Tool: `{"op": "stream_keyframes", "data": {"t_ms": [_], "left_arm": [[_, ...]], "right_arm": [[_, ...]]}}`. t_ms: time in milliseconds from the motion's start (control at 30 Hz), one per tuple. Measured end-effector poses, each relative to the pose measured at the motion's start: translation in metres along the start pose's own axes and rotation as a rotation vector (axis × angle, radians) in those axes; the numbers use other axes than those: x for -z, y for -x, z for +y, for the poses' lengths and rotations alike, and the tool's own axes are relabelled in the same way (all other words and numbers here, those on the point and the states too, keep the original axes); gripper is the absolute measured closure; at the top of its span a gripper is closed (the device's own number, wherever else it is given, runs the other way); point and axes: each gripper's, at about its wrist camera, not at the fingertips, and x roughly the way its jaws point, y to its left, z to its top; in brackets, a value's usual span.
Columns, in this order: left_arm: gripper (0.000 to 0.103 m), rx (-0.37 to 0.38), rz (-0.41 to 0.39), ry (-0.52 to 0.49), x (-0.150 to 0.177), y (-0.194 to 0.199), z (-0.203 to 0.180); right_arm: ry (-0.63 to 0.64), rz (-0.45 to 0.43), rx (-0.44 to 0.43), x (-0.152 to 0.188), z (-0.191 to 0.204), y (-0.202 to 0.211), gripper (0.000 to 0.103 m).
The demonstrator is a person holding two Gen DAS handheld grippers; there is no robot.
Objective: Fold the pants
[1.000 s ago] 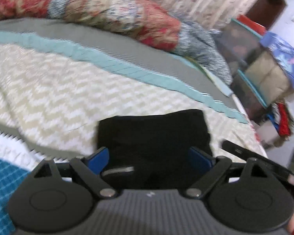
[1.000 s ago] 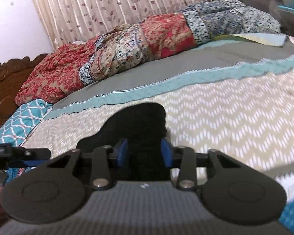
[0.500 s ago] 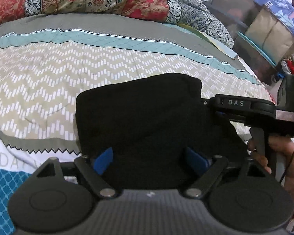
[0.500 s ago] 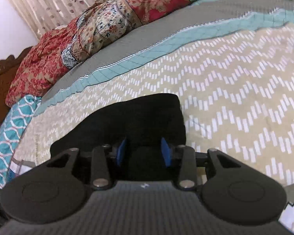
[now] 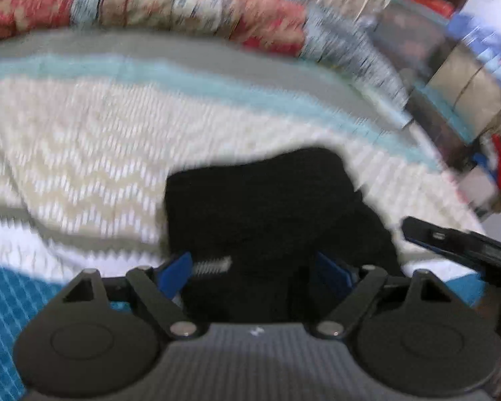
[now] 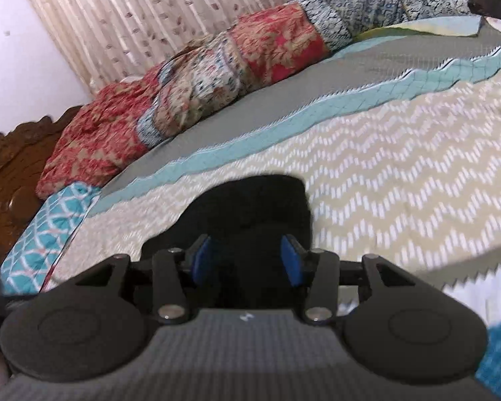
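Note:
The black pants point(image 5: 260, 200) lie folded in a compact pile on the chevron bedspread point(image 5: 83, 140). My left gripper point(image 5: 254, 270) is open, its blue pads wide apart at the pile's near edge, where a pale waistband strip point(image 5: 213, 264) shows. This view is blurred by motion. The right gripper's body point(image 5: 461, 244) shows at the right. In the right wrist view the pants point(image 6: 260, 200) lie just ahead of my right gripper point(image 6: 247, 260), which is open with dark cloth between and behind its pads.
A rolled floral quilt point(image 6: 197, 77) lies along the far side of the bed. A teal patterned pillow point(image 6: 46, 224) and a wooden headboard point(image 6: 3, 167) are at the left. Stacked boxes point(image 5: 467, 77) stand beyond the bed's right edge. A curtain point(image 6: 143, 16) hangs behind.
Both grippers pulled back and tilted up from the pants pile. The right gripper opened wider. The left view went from close over the pants to a blurred, more distant look.

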Motion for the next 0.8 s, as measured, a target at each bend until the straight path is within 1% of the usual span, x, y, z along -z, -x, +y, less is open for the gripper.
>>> {"op": "stream_keyframes", "data": {"t_ms": [33, 67, 100, 133, 167, 233, 333, 400, 433, 500, 633, 733, 800], "left_arm": [[0.021, -0.017, 0.030, 0.004, 0.005, -0.011, 0.002], [0.013, -0.035, 0.044, 0.003, 0.010, -0.017, 0.003], [0.011, -0.059, 0.063, 0.010, 0.015, -0.024, 0.003], [0.011, -0.034, 0.093, 0.051, 0.018, -0.031, 0.009], [0.010, -0.011, 0.094, 0.094, 0.020, -0.034, 0.016], [0.009, 0.014, 0.091, 0.124, 0.019, -0.032, 0.022], [0.010, -0.008, 0.092, 0.091, 0.017, -0.028, 0.017], [0.010, -0.002, 0.086, 0.099, 0.017, -0.023, 0.017], [0.012, 0.013, 0.081, 0.109, 0.017, -0.019, 0.018], [0.012, 0.043, 0.057, 0.115, 0.015, -0.005, 0.021], [0.011, 0.085, -0.018, 0.099, 0.013, 0.030, 0.033], [0.011, 0.090, -0.065, 0.131, 0.011, 0.051, 0.047], [0.011, 0.094, -0.094, 0.159, 0.004, 0.060, 0.055]], "right_arm": [[0.008, 0.033, 0.013, 0.008, 0.000, -0.006, 0.054], [0.001, 0.078, 0.028, 0.017, -0.002, -0.016, 0.052], [-0.037, 0.108, 0.026, 0.027, -0.007, -0.027, 0.051], [-0.085, 0.117, 0.021, 0.034, -0.015, -0.034, 0.050], [-0.131, 0.115, 0.008, 0.036, -0.023, -0.038, 0.049], [-0.177, 0.120, -0.008, 0.032, -0.029, -0.041, 0.048], [-0.123, 0.122, 0.021, 0.029, -0.018, -0.041, 0.047], [-0.123, 0.118, 0.030, 0.026, -0.016, -0.038, 0.043], [-0.132, 0.106, 0.034, 0.026, -0.017, -0.033, 0.041], [-0.143, 0.061, 0.034, 0.026, -0.016, -0.017, 0.040], [-0.097, 0.004, 0.060, 0.029, -0.007, 0.007, 0.040], [-0.066, -0.035, 0.054, 0.032, -0.002, 0.019, 0.040], [-0.049, -0.044, 0.044, 0.035, 0.005, 0.021, 0.040]]}}
